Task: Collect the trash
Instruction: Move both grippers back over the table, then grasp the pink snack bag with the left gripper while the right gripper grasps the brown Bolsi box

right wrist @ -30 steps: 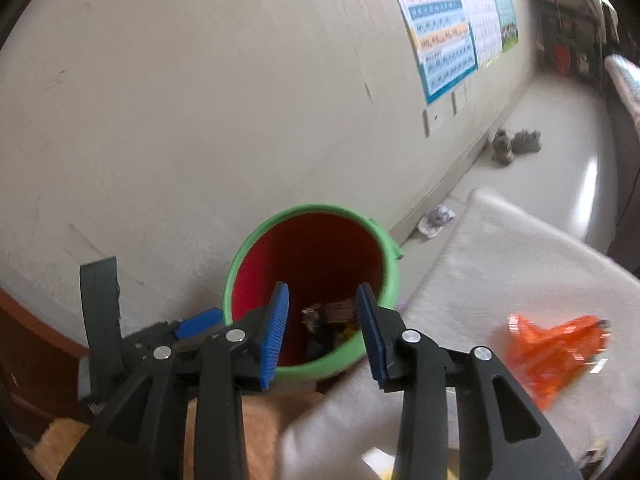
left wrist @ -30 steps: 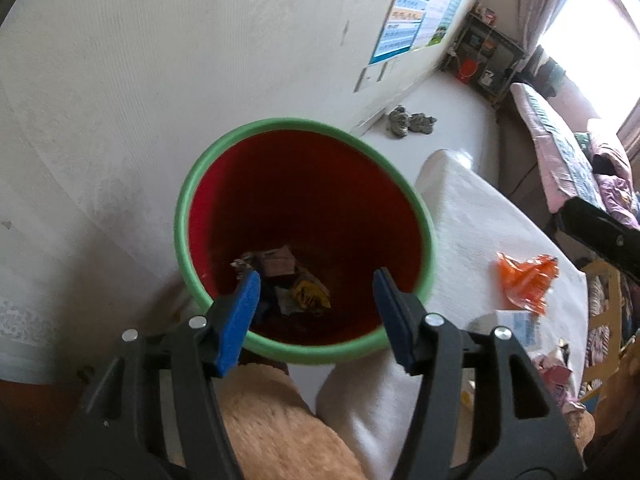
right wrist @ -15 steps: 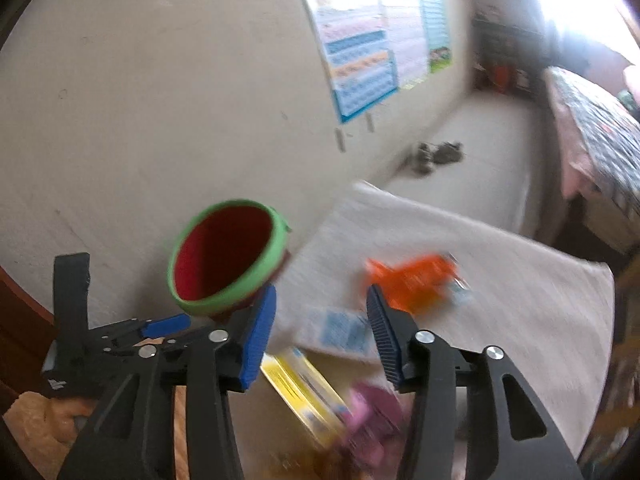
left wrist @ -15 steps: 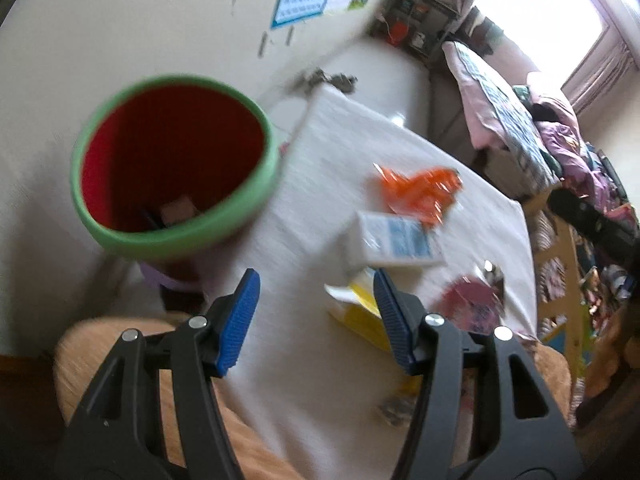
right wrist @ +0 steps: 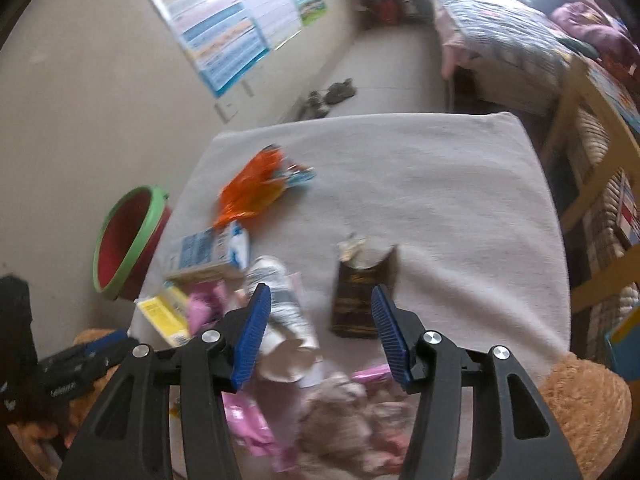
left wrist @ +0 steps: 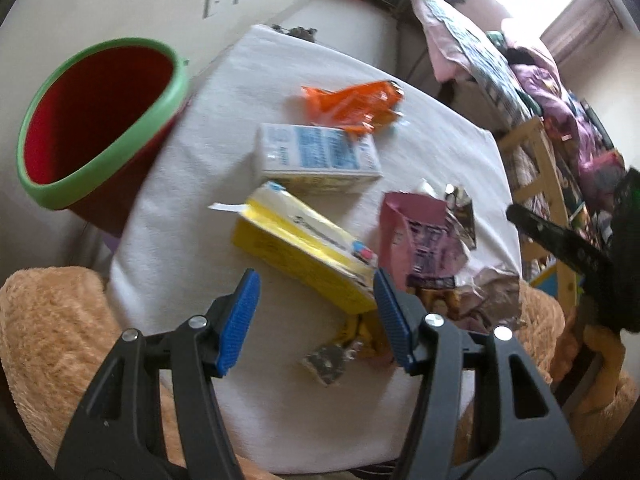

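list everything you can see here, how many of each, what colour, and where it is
bin: 1, red with green rim, left of the table
table cloth: 1, white, covering the table
crumpled wrapper: 1, orange, far side of the cloth
carton: 1, white and blue, lying flat just in front of the orange wrapper
box: 1, yellow, lying flat in the middle, one end torn open
pink packet: 1, pink and purple, right of the yellow box
brown packet: 1, dark brown, torn open, apart to the right
paper cup: 1, white, on its side
poster: 1, blue and white, on the wall
left gripper: 1, black with blue pads, open over the yellow box
right gripper: 1, same colours, open, empty
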Action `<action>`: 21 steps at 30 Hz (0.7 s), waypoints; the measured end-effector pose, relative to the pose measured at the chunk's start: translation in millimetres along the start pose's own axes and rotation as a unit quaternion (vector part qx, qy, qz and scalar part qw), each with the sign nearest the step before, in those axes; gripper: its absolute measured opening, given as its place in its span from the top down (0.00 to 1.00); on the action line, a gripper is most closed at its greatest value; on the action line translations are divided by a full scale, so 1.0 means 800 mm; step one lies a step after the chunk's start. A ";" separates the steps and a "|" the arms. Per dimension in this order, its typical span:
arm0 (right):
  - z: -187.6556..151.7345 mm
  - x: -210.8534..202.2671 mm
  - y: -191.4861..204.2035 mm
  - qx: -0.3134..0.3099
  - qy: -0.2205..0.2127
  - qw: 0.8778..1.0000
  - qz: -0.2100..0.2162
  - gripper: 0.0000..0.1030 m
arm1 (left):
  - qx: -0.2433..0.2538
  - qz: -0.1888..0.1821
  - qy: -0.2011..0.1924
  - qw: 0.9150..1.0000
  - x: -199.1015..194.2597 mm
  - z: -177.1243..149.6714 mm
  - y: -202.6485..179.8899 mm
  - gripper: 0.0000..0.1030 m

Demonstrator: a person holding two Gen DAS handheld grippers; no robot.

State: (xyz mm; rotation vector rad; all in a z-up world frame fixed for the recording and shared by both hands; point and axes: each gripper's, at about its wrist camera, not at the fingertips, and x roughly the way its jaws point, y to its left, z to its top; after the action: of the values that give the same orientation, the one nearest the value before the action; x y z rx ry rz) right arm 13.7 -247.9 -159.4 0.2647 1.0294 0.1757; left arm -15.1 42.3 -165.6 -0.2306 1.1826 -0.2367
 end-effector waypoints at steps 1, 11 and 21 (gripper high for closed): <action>-0.002 0.000 -0.008 0.008 0.000 1.000 -0.001 0.49 | 0.008 0.000 0.004 1.000 0.002 -0.001 -0.007 0.46; -0.016 0.006 -0.042 0.041 0.011 0.999 0.003 0.48 | 0.055 -0.040 0.045 0.997 0.032 -0.008 -0.062 0.46; -0.020 0.007 -0.058 0.058 0.013 0.998 0.014 0.45 | 0.090 -0.032 0.109 0.989 0.093 -0.017 -0.104 0.56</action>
State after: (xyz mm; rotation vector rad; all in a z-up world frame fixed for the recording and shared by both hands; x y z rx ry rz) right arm 3.3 -288.8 -185.6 0.3824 1.0637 0.1456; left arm -5.9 -60.0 -211.4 -0.0860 1.3635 -0.4313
